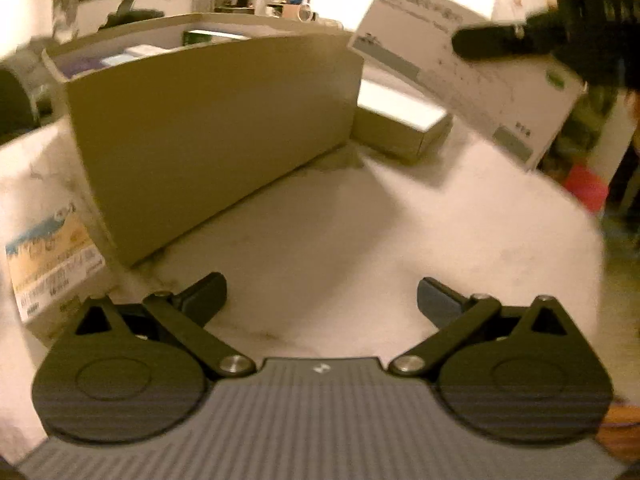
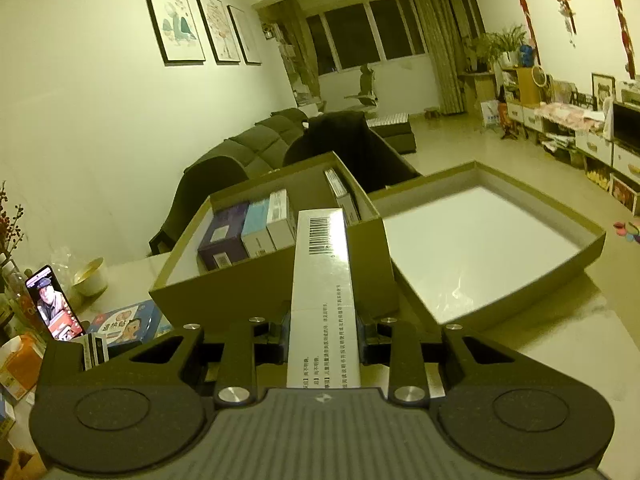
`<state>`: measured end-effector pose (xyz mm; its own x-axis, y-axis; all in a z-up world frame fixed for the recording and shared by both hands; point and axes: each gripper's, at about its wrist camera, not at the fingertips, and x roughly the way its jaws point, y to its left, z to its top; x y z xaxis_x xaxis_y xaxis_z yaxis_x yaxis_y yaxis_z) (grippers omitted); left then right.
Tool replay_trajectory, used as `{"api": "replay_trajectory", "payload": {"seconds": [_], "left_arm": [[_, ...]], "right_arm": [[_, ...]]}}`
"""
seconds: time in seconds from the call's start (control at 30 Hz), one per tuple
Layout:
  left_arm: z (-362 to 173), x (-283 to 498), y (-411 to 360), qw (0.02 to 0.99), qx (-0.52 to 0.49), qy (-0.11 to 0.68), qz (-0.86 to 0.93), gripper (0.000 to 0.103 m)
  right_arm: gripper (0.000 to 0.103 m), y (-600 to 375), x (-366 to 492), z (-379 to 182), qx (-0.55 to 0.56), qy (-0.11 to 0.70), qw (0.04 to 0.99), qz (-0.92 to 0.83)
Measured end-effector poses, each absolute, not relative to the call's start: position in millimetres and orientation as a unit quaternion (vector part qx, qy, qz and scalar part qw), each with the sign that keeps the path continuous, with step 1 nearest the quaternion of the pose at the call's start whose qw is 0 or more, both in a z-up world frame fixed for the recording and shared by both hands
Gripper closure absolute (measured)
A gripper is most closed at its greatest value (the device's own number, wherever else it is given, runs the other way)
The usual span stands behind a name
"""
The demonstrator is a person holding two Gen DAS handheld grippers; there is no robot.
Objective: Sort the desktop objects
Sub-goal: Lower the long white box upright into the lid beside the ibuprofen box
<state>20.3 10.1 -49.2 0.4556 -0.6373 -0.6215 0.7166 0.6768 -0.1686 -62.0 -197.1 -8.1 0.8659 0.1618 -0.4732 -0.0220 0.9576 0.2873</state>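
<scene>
We hold one flat white box [image 2: 322, 292], pinched by the right gripper [image 2: 322, 334], near the brown storage box [image 2: 272, 276]. Left gripper [image 1: 320, 300]: fingers spread, empty, over the surface [image 1: 320, 232]. Next, we judge: carry it over the rim and release beside the boxes already inside.

I count two open cardboard trays [image 2: 256, 296] [image 2: 576, 236], four small boxes [image 2: 256, 228] in the left one, one long white box [image 2: 324, 280] held, three framed pictures [image 2: 208, 24] far left

A barcode and small Chinese print mark the white carton [image 2: 323, 280].
</scene>
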Motion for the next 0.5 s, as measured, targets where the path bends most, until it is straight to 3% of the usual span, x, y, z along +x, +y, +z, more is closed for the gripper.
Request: {"api": "replay_trajectory", "payload": {"seconds": [0.5], "left_arm": [[-23, -3, 33, 0.878, 0.015, 0.328, -0.347, 0.0]], "right_arm": [[0.071, -190, -26, 32, 0.118, 0.221, 0.965, 0.084]]}}
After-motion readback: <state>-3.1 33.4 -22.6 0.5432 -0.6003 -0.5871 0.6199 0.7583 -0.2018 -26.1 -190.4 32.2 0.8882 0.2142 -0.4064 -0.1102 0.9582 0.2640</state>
